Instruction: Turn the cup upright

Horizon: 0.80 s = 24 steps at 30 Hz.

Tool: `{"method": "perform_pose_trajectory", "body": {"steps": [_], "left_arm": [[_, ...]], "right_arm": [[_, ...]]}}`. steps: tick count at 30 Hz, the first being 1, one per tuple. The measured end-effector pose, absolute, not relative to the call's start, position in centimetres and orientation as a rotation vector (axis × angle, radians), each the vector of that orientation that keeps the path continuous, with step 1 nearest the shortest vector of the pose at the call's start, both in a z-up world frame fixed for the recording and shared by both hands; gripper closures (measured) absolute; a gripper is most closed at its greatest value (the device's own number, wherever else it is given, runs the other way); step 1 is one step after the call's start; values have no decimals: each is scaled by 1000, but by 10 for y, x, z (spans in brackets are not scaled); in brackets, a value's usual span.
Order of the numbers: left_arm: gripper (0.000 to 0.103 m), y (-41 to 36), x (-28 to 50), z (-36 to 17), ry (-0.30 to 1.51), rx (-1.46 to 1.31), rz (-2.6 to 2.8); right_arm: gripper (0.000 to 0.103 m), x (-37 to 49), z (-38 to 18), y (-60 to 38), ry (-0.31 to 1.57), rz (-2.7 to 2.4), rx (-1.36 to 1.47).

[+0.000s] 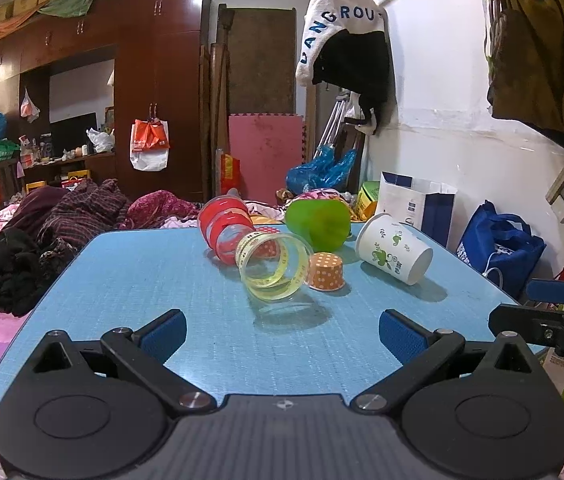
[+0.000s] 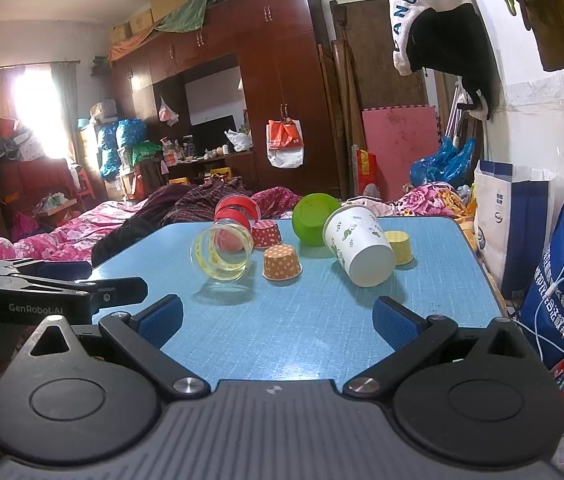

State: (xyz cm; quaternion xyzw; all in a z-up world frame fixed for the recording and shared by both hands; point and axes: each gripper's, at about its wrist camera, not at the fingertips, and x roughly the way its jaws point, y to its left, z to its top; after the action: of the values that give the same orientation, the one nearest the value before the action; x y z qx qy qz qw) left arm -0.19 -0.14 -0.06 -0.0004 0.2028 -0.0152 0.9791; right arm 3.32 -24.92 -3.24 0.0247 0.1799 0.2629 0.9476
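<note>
I'm at the approach: both the left tongs (image 1: 282,330) and right tongs (image 2: 278,320) are spread and empty. The toppled paper cup (image 2: 358,244) lies ahead of the right tongs, slightly right; next I'd reach forward and pinch its wall.

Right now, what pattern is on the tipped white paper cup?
Green cartoon figures on the white paper cup, clearest in the right wrist view.

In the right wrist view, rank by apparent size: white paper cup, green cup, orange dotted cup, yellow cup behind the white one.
1. white paper cup
2. green cup, farther back, so true size unsure
3. orange dotted cup
4. yellow cup, partly hidden
</note>
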Motion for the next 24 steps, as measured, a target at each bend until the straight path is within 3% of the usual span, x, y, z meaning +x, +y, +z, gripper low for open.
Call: {"method": "perform_pose_trajectory", "body": {"steps": [24], "left_arm": [[0,0,-2,-1,413,-3,-31]], "right_arm": [[1,32,-32,-249,365,540,58]]}}
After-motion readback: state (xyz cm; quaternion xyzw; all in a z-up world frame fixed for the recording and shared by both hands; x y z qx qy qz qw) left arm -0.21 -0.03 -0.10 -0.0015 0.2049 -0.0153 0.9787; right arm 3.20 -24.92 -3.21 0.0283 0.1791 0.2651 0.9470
